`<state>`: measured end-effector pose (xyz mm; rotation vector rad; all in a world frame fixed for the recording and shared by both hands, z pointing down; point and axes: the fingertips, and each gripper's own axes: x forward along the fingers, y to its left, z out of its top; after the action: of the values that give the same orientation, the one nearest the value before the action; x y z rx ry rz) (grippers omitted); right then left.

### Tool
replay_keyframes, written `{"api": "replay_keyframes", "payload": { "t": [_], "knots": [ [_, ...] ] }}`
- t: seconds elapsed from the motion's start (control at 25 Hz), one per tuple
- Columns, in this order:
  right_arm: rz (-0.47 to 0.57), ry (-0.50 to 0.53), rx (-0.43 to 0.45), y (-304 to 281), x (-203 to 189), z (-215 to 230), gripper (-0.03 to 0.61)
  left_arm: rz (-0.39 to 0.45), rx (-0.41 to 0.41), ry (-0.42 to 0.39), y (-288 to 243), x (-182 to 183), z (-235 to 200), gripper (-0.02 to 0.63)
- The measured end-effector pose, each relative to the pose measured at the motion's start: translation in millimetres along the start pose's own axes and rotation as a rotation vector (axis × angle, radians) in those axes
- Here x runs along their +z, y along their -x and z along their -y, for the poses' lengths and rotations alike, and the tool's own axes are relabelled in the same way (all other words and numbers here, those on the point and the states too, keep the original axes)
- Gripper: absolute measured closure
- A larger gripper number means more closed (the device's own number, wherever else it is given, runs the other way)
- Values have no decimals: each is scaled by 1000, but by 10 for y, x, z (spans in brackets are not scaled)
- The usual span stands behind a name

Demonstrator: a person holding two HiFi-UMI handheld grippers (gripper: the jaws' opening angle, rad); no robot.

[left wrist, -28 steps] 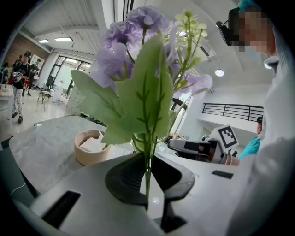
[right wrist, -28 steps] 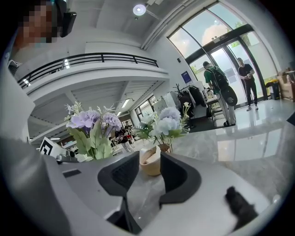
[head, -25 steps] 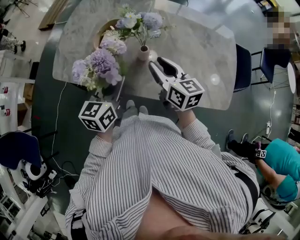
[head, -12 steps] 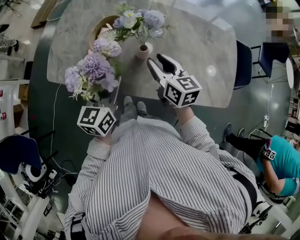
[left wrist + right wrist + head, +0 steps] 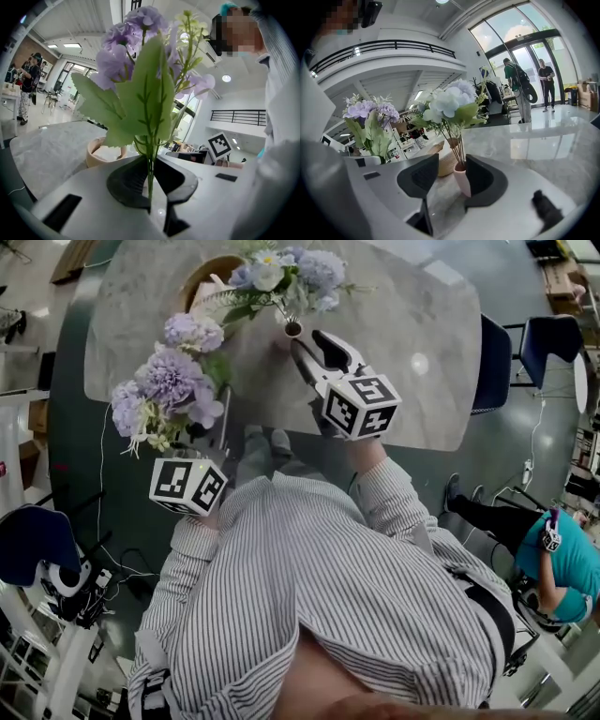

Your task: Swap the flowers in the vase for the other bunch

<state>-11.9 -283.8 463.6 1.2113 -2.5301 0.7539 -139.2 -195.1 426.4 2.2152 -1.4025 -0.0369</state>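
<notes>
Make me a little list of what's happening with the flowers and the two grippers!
Left gripper: shut on the stems of the purple flower bunch with green leaves, held upright
Right gripper: jaws opening, nothing gripped, aimed at the small pink vase
Vase: stands on the grey marble table, holding the pale blue and white flower bunch
Nearby: round tan basket on the table beyond the vase

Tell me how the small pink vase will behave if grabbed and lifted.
The pink vase looks narrow, with a tall bouquet spreading well above it, so it is probably top-heavy and apt to tip. Its smooth, tapered wall may slip in a loose grip.
</notes>
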Motion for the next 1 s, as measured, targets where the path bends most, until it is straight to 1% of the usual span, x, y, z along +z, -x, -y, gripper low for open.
{"api": "replay_keyframes", "payload": {
  "t": [0.2,0.48,0.72,1.0],
  "knots": [
    [-10,13,-13,-160,-16,51,402,-14,8,33,-52,-83,-79,568],
    [-19,22,-34,-383,-51,162,396,-27,-5,43,-175,-158,-182,568],
    [-19,26,-58,-495,-24,249,396,-31,2,47,-206,-151,-279,568],
    [-19,38,-61,-562,-29,217,396,-40,3,61,-227,-180,-300,568]
  ]
}}
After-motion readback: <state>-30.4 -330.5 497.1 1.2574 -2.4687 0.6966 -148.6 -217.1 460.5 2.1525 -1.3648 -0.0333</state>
